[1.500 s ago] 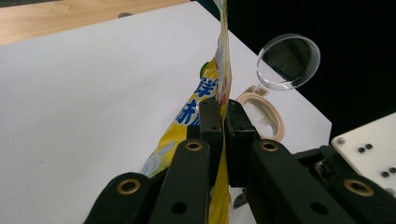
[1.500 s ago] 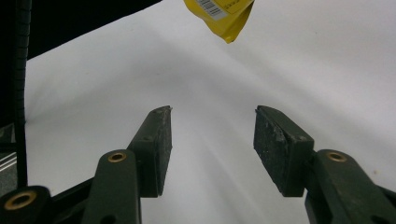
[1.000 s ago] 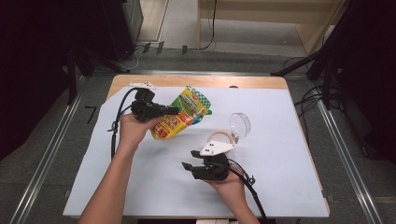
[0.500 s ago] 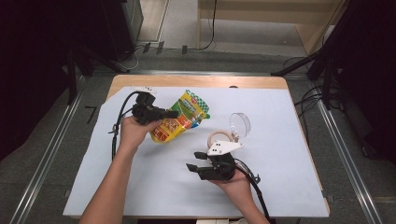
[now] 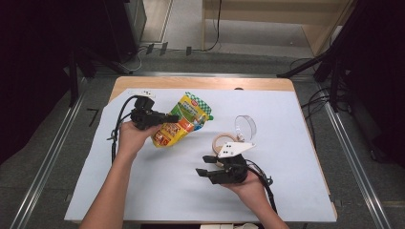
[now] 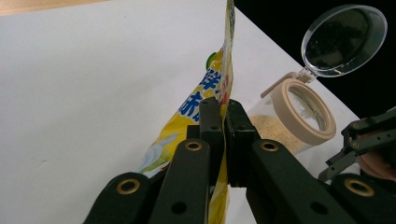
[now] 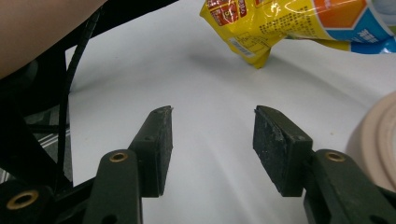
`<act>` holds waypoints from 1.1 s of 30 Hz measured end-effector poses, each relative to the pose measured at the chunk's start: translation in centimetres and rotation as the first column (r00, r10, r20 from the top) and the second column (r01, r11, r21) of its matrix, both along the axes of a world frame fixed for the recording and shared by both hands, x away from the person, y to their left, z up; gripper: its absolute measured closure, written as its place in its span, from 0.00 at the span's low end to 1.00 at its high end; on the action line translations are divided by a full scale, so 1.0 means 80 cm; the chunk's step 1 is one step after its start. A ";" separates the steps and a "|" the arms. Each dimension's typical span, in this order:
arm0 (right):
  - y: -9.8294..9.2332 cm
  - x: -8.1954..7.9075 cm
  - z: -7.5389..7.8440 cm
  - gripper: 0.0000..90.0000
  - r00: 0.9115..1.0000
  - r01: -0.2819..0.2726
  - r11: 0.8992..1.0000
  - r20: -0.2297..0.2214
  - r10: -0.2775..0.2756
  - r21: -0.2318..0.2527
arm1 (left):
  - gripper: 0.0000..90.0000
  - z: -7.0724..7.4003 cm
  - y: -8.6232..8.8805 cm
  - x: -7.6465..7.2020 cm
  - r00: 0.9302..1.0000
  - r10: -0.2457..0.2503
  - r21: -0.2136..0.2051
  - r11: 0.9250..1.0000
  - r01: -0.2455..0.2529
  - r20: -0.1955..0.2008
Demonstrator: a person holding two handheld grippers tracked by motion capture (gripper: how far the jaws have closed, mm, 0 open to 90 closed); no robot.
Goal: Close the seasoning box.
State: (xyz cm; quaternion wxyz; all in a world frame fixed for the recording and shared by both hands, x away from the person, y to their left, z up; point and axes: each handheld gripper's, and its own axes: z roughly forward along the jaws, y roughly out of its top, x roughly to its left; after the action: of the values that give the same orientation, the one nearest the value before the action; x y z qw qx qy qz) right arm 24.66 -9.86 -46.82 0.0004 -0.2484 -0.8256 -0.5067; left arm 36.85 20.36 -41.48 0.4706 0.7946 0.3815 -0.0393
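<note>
A yellow snack pouch (image 5: 184,123) with a green checked top hangs tilted above the white mat, and my left gripper (image 5: 175,116) is shut on its edge. In the left gripper view the jaws (image 6: 224,114) pinch the pouch (image 6: 205,105) edge-on. A clear jar with a beige rim (image 5: 222,141) stands right of the pouch, its clear hinged lid (image 5: 246,126) flipped open, with pale crumbs inside (image 6: 268,123). My right gripper (image 5: 203,165) lies just in front of the jar, pointing left, open with nothing between its pads (image 7: 212,123). The pouch's lower corner (image 7: 254,46) shows ahead of it.
A white mat (image 5: 286,181) covers the wooden table (image 5: 200,83). Metal rails and dark stands flank the table on the floor. The left forearm (image 7: 42,28) and its cable cross the right gripper view's upper left. The jar rim (image 7: 380,135) sits at that view's right edge.
My right gripper has shifted a little to the right, staying in front of the jar. The left gripper and pouch have kept their place.
</note>
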 end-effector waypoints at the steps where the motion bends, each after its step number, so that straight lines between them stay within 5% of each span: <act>1: -0.004 0.000 0.000 0.54 1.000 -0.007 1.000 -0.003 0.007 0.000 | 0.99 0.001 0.001 -0.003 1.000 -0.003 0.006 1.000 0.003 0.006; 19: -0.040 0.001 0.009 0.55 1.000 0.005 1.000 0.010 -0.005 0.014 | 0.97 0.000 0.043 -0.051 0.998 0.035 0.008 0.999 -0.036 0.045; 33: -0.046 0.006 0.012 0.55 1.000 0.022 0.999 0.013 -0.022 0.024 | 0.95 -0.004 0.072 -0.067 0.997 0.068 -0.001 0.998 -0.068 0.034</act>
State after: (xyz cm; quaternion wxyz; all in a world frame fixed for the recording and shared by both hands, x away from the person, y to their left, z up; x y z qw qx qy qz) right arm 25.11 -13.57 -45.87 -0.0078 -0.2539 -0.8167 -0.5181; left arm 31.49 26.11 -41.84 0.4779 0.7819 0.4002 -0.0098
